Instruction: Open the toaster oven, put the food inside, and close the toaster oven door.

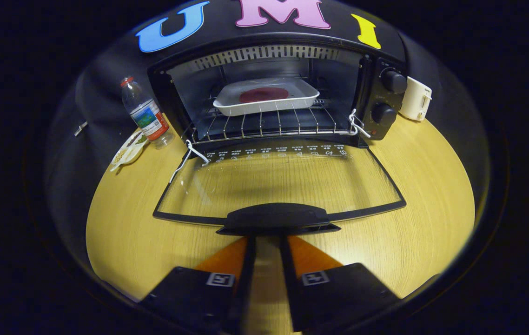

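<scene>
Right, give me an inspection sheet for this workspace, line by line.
Surface: wooden table, bare near the jaws.
Job's things: toaster oven open, glass door folded down flat; tray of food on the rack.
Clutter: water bottle and small dish beside the oven; white appliance on the other side.
Grippers: gripper jaws narrowly apart, tips at the door handle; grip cannot be told.
Cables: white cords at the door hinges.
Surroundings: black cloth wall.

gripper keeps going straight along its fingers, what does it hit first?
Most likely the door handle of the open toaster oven door: it sits just ahead of the gripper, whose fingers stand slightly apart with nothing between them. Depth is hard to judge.
</scene>
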Action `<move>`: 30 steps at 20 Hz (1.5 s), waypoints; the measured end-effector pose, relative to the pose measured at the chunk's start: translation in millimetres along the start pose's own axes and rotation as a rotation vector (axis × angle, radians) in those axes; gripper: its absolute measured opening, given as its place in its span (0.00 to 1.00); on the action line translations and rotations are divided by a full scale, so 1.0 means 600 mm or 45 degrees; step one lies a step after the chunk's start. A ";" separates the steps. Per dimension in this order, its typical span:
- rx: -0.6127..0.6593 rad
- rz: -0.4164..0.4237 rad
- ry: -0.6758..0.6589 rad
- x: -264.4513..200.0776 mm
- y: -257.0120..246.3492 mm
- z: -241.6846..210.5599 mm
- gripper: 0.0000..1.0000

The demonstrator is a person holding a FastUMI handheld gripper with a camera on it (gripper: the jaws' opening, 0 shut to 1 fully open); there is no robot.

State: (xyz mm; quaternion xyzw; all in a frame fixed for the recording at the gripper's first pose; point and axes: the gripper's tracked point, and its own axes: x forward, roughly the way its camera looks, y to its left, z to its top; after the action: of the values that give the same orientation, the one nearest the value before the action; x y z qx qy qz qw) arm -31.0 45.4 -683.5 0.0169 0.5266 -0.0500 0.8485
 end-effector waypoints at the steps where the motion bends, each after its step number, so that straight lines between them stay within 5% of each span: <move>1: -0.007 -0.009 -0.005 0.000 -0.004 0.001 0.70; 2: -0.002 -0.010 0.008 0.003 -0.003 0.000 1.00; 12: 0.037 0.027 -0.191 -0.070 0.011 0.102 0.98; 22: -0.035 0.033 -0.193 -0.081 0.009 0.096 0.99; 30: -0.095 0.000 -0.418 -0.182 -0.071 0.203 0.99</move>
State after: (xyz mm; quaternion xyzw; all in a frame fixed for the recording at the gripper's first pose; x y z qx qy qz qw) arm 25.0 0.8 -530.3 -0.0231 0.3825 -0.0327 0.9231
